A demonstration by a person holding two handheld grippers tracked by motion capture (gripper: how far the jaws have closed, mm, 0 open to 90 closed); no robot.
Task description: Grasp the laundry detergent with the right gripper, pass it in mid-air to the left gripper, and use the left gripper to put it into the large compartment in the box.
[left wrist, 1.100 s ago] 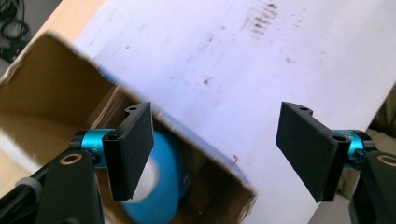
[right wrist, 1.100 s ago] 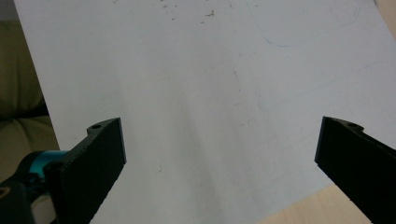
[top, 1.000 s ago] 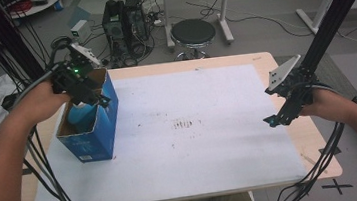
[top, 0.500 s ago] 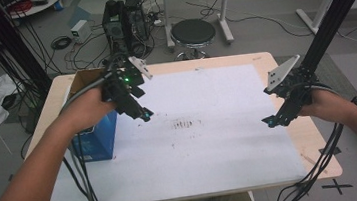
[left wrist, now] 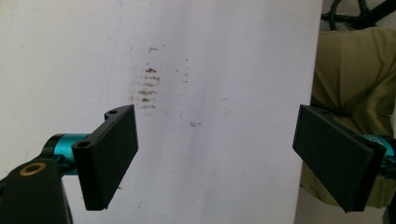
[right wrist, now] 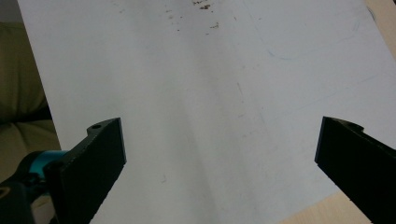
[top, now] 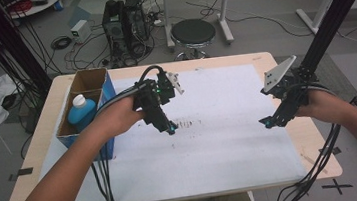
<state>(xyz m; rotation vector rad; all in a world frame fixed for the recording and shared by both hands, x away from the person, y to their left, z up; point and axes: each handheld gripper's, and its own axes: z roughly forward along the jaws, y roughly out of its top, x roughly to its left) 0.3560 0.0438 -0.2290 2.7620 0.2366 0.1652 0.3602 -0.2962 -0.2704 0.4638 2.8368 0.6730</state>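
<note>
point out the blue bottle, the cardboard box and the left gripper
blue bottle (top: 81, 112), high view, on its body
cardboard box (top: 94, 76), high view, on its far rim
left gripper (top: 170, 130), high view, between its fingertips

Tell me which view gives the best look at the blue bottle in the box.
The high view: the blue bottle with its white cap stands in the near compartment of the open blue box at the table's left edge. The left gripper view and right gripper view look down on the white mat, away from the box.

My left tool (top: 169, 128) is away from the blue box (top: 95, 84) now and low over the smudges (top: 189, 123) mid-tabletop. Its jaws have just been opening, nothing between them. The bottle (top: 82, 109) sits in the box.
</note>
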